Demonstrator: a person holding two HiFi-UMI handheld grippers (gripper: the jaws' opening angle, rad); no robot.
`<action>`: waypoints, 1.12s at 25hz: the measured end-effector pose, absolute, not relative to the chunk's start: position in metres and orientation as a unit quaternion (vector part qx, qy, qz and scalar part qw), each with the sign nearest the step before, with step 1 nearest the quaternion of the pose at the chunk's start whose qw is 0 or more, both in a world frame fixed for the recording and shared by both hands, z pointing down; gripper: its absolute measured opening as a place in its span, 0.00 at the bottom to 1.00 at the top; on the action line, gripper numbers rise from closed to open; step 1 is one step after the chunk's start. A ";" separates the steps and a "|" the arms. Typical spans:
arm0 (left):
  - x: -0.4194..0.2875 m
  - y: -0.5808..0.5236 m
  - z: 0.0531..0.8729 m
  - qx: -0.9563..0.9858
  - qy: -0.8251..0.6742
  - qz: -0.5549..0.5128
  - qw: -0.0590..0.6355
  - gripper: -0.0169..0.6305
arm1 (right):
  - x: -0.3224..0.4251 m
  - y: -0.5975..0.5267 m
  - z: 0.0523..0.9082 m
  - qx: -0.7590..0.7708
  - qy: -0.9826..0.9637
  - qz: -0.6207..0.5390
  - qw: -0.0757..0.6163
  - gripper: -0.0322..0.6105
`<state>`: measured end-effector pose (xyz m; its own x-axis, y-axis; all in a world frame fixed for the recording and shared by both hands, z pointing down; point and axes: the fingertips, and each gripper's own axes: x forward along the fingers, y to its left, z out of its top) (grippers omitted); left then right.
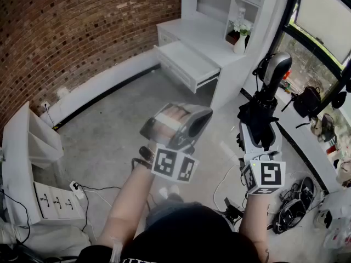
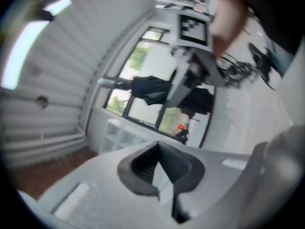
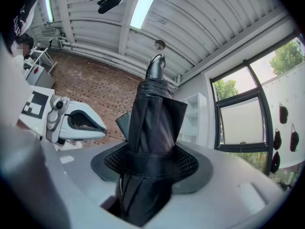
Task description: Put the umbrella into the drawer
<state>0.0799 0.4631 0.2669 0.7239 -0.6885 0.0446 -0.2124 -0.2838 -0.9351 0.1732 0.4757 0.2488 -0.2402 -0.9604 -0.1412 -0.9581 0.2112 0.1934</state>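
Note:
A folded black umbrella with a grey handle stands upright in my right gripper, at the right of the head view. In the right gripper view the pads press on the umbrella from both sides, so the right gripper is shut on it. My left gripper hovers mid-room to the umbrella's left, and its dark pads meet with nothing between them. The white cabinet's drawer stands pulled open across the floor ahead. From the left gripper view, the umbrella shows against the window.
A vase of flowers sits on the cabinet beside the drawer. A white shelf unit stands at the left with a power strip and cables. Bags hang at the right window, and tangled cables lie on the floor below.

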 end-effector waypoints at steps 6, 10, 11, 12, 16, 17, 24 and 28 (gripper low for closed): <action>0.004 0.429 0.216 -0.848 0.456 -0.008 0.270 0.02 | 0.168 0.464 0.249 0.609 -0.785 -0.115 0.016 0.44; -0.018 0.423 0.220 -0.850 0.480 0.007 0.215 0.02 | 0.167 0.460 0.250 0.610 -0.784 -0.116 0.011 0.44; -0.022 0.422 0.220 -0.849 0.484 0.007 0.213 0.02 | 0.166 0.459 0.251 0.610 -0.784 -0.116 0.011 0.44; -0.026 0.421 0.221 -0.848 0.485 0.007 0.211 0.02 | 0.164 0.457 0.252 0.610 -0.784 -0.115 0.012 0.44; -0.035 0.408 0.224 -0.850 0.487 0.015 0.200 0.02 | 0.162 0.445 0.258 0.618 -0.779 -0.096 0.031 0.44; -0.037 0.402 0.225 -0.850 0.488 0.015 0.196 0.02 | 0.161 0.440 0.259 0.619 -0.779 -0.094 0.033 0.44; -0.065 0.344 0.229 -0.850 0.494 0.019 0.181 0.02 | 0.145 0.384 0.259 0.619 -0.779 -0.098 0.022 0.44; -0.082 0.309 0.228 -0.853 0.490 0.022 0.181 0.02 | 0.131 0.352 0.256 0.626 -0.773 -0.103 0.022 0.44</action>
